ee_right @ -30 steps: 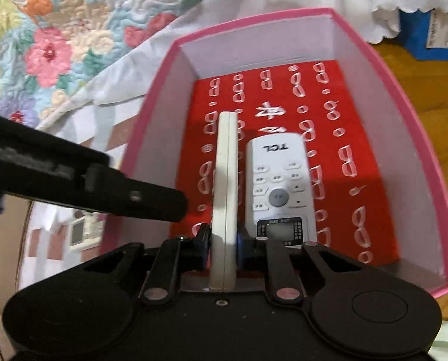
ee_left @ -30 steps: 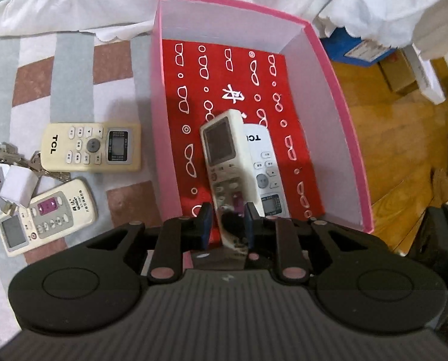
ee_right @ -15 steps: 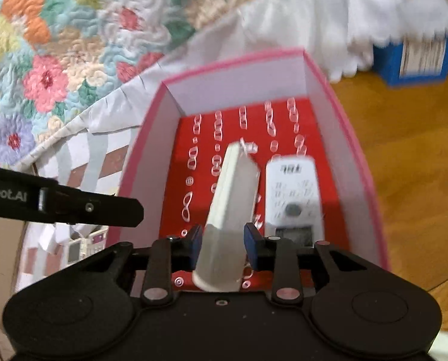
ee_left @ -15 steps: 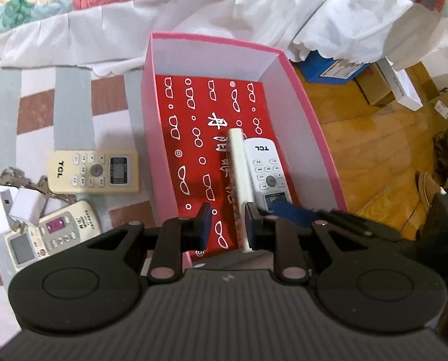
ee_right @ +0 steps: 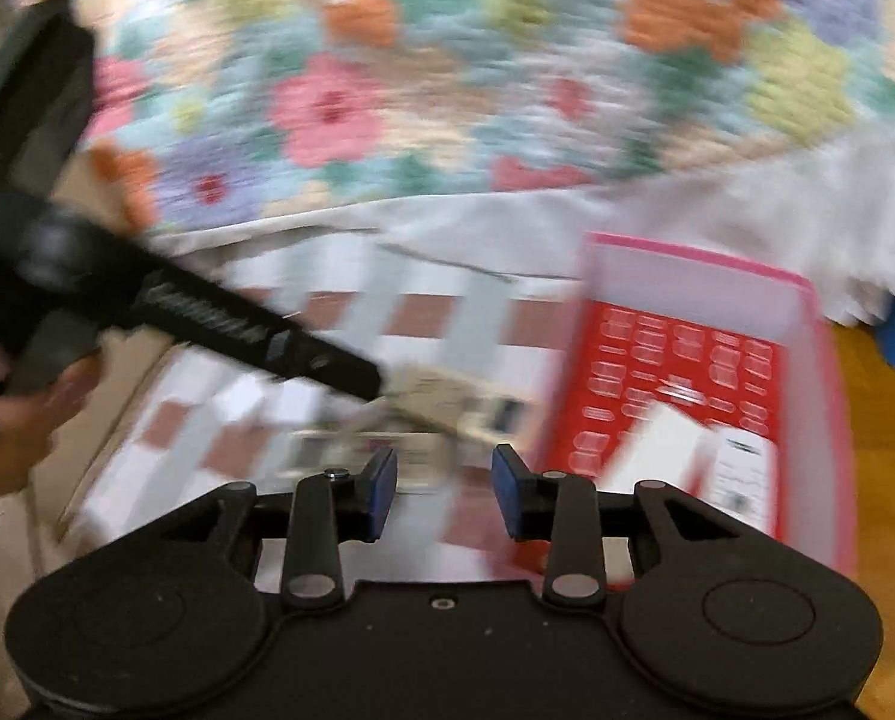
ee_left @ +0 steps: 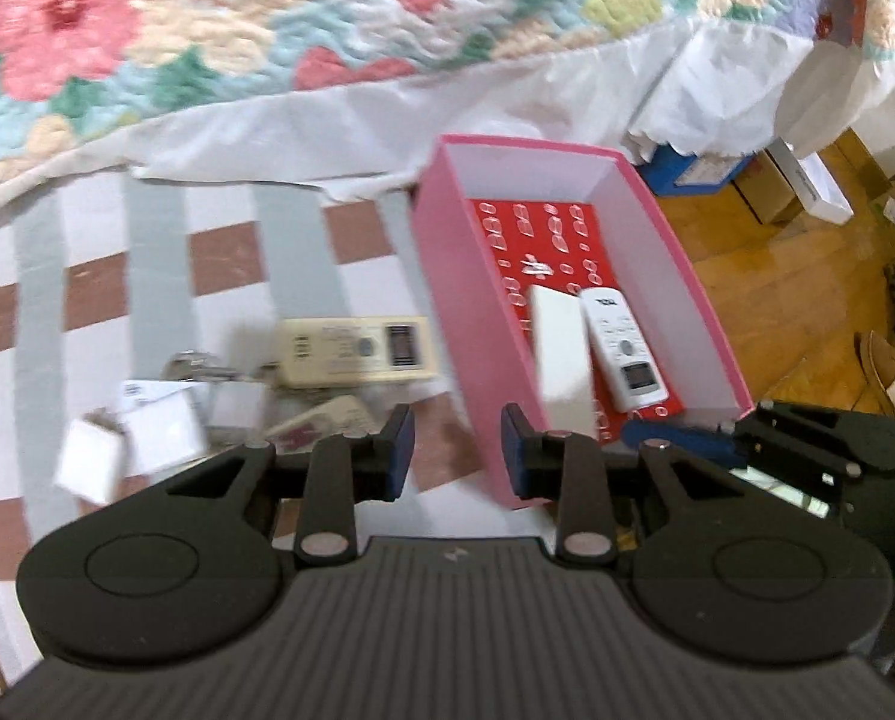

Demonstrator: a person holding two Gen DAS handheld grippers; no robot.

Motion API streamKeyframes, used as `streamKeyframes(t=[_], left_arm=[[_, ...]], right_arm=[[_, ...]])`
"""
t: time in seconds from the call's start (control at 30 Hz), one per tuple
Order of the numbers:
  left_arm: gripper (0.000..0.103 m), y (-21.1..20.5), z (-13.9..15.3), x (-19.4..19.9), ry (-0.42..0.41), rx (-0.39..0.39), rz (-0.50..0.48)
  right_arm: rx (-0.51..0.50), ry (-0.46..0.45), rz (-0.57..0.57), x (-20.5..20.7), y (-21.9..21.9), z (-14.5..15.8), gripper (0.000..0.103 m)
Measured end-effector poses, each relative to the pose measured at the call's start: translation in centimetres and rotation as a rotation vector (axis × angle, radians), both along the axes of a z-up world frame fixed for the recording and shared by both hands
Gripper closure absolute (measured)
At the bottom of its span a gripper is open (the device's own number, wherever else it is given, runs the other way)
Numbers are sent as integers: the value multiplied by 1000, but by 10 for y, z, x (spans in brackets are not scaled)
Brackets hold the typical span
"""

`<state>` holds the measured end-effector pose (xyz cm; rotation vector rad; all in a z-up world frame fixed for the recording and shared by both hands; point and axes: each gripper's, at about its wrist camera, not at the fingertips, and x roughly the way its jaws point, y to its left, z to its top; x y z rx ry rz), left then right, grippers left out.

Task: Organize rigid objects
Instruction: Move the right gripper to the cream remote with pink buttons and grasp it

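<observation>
While our left gripper and right gripper both hover with fingers apart and holding nothing, we see two white plastic remote controls lying side by side inside the pink cardboard box with red patterned floor. Just left of that box, a cream rectangular remote rests on the checked rug.

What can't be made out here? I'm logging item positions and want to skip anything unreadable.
- Left wrist view: the second remote on the checked mat is blurred and partly hidden behind the left hand-held gripper.
- Left wrist view: the cream remote in the pink cardboard box shows no buttons; its facing is unclear.
- Right wrist view: motion blur smears the beige remote on the mat; its buttons are unreadable.
</observation>
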<state>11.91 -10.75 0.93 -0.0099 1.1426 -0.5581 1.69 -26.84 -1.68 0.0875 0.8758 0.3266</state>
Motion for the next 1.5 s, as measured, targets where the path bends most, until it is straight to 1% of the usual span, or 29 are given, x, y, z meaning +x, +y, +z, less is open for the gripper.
streamKeyframes(t=[0.07,0.1,0.2,0.27,0.33,0.4,0.43,0.47,0.5,0.6,0.63,0.7,0.73,0.8,0.83,0.9,0.97,1.03,1.1,1.17,1.2,1.23,1.3,1.33,1.4,1.43,1.47,1.5], left_arm=[[71,21,3,1,-5,-7,17],[70,31,3,3,-12,-2,30],[69,59,0,7,-25,14,67],[68,75,-8,11,-10,5,97],[68,92,-22,14,14,-11,143],[68,106,-40,18,44,-30,188],[68,112,-50,18,59,-43,209],[68,117,-61,18,78,-55,230],[68,123,-73,19,106,-70,251],[68,132,-101,24,166,-86,294],[68,134,-106,25,164,-82,299],[68,137,-118,30,149,-62,319],[68,140,-124,33,154,-62,339],[67,144,-135,38,188,-96,369],[67,145,-139,40,197,-100,381],[67,143,-145,39,185,-62,399],[67,139,-147,38,173,-27,390],[67,138,-150,37,180,-34,382],[67,137,-154,37,192,-48,380],[68,134,-158,36,167,-39,380],[69,133,-160,37,155,-23,385],[69,132,-164,37,154,-14,391],[69,132,-173,38,176,-19,400],[66,134,-178,38,185,-34,408],[67,137,-180,37,185,-71,423],[72,137,-180,37,187,-79,423],[76,137,-181,36,195,-98,420],[78,138,-183,35,210,-121,421]], right_arm=[[31,7,64,0,17,2,62],[35,10,84,1,25,1,59],[6,9,145,4,53,-6,56],[-11,17,187,8,69,-14,52],[-29,31,207,12,82,-25,47],[-29,44,193,17,87,-35,46],[-21,50,177,22,89,-42,37],[-20,52,162,25,91,-47,32],[-24,48,145,29,92,-55,30],[-80,9,124,35,94,-75,30],[-102,-17,124,35,95,-81,30],[-122,-37,110,36,96,-89,30],[-124,-37,101,38,96,-93,30],[-136,-25,67,43,97,-103,30],[-140,-20,48,46,97,-108,30],[-155,-7,4,52,97,-118,30],[-178,11,-30,57,95,-127,30],[-203,17,-61,61,94,-135,30],[-202,30,-80,64,91,-141,30],[-185,35,-87,66,89,-145,30],[-171,34,-93,67,87,-147,30],[-152,35,-99,69,85,-149,30],[-115,54,-109,72,81,-155,30],[-79,60,-118,74,78,-157,30],[-30,82,-146,74,73,-160,30],[-4,99,-153,74,70,-161,36],[28,112,-151,73,69,-161,39],[50,131,-158,73,68,-162,40]])
